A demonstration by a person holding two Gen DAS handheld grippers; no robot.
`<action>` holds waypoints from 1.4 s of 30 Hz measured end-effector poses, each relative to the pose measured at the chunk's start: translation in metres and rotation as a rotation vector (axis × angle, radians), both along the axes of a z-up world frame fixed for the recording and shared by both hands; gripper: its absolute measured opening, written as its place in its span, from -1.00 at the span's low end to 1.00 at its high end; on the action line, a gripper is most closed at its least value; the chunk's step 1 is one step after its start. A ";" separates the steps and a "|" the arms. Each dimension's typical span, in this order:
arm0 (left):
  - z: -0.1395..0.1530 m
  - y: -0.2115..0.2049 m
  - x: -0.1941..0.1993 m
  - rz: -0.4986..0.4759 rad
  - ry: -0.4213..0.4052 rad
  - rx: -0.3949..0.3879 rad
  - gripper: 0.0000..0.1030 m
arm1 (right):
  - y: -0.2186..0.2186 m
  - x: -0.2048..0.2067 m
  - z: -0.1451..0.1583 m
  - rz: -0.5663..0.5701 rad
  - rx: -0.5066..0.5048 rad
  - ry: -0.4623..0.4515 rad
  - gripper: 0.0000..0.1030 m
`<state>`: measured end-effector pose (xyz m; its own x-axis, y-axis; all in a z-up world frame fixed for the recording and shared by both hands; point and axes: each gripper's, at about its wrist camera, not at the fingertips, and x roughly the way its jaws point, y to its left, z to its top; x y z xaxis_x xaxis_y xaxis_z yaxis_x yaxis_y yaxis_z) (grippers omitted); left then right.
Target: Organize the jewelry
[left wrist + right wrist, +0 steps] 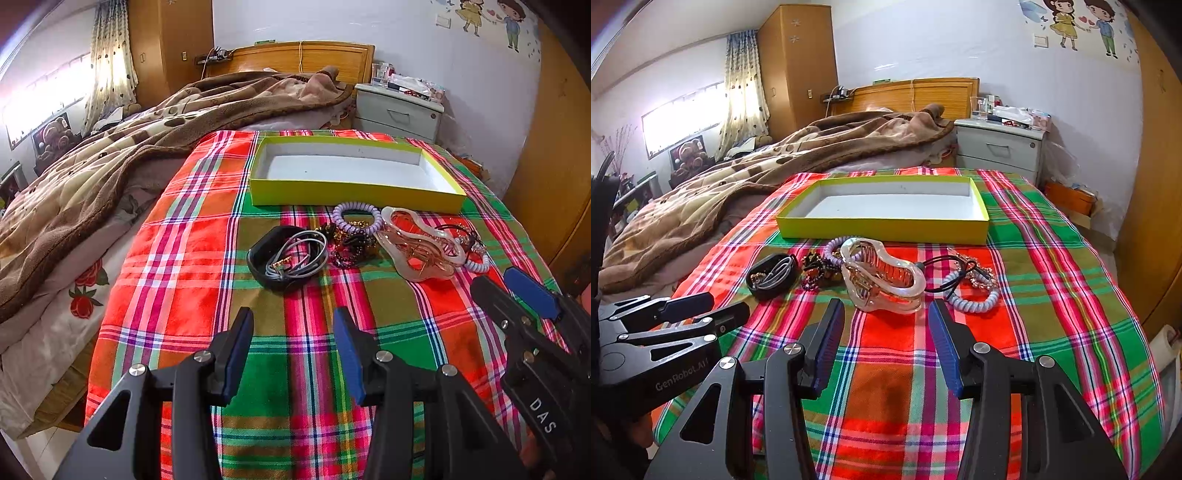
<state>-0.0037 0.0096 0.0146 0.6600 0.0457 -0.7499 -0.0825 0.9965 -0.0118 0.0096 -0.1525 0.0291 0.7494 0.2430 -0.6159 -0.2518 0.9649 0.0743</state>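
left tool – agape, empty | jewelry pile – before yellow box

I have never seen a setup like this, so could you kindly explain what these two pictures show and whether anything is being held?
A person holds two handheld grippers, each with a fisheye camera looking along its fingers. One picture is from the left gripper, the other from the right gripper. Both are open and hold nothing. On the plaid cloth lie an empty yellow box, a black bracelet with grey cords inside, a clear hair claw, coiled hair ties and beaded pieces.
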 end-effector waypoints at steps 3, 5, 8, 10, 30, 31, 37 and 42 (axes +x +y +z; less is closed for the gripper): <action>-0.001 0.000 0.002 -0.002 0.005 0.002 -0.10 | 0.000 0.001 0.000 -0.002 0.002 0.001 -0.06; -0.001 0.000 0.003 -0.003 0.009 0.000 -0.10 | 0.000 0.001 0.000 -0.004 0.002 -0.002 -0.06; -0.001 0.001 0.004 0.000 0.010 -0.004 -0.10 | -0.001 0.001 0.000 -0.002 0.000 -0.001 -0.06; -0.001 0.002 0.005 -0.001 0.011 -0.006 -0.10 | 0.000 0.002 -0.001 0.002 -0.003 -0.001 -0.06; -0.001 0.029 0.026 -0.031 0.047 -0.113 -0.10 | 0.004 0.033 0.004 0.198 0.044 0.020 -0.06; -0.001 0.032 0.028 -0.031 0.049 -0.122 -0.10 | 0.006 0.037 0.004 0.228 0.045 0.027 -0.06; -0.001 0.045 0.038 -0.046 0.060 -0.154 -0.10 | 0.027 0.060 -0.006 0.353 -0.031 0.101 -0.06; -0.004 0.057 0.045 -0.040 0.083 -0.176 -0.09 | 0.032 0.072 -0.016 0.374 -0.080 0.145 -0.06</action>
<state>0.0415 0.0662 0.0105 0.5944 -0.1166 -0.7956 -0.0503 0.9821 -0.1815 0.0820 -0.1209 0.0128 0.5221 0.4292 -0.7370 -0.5789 0.8129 0.0633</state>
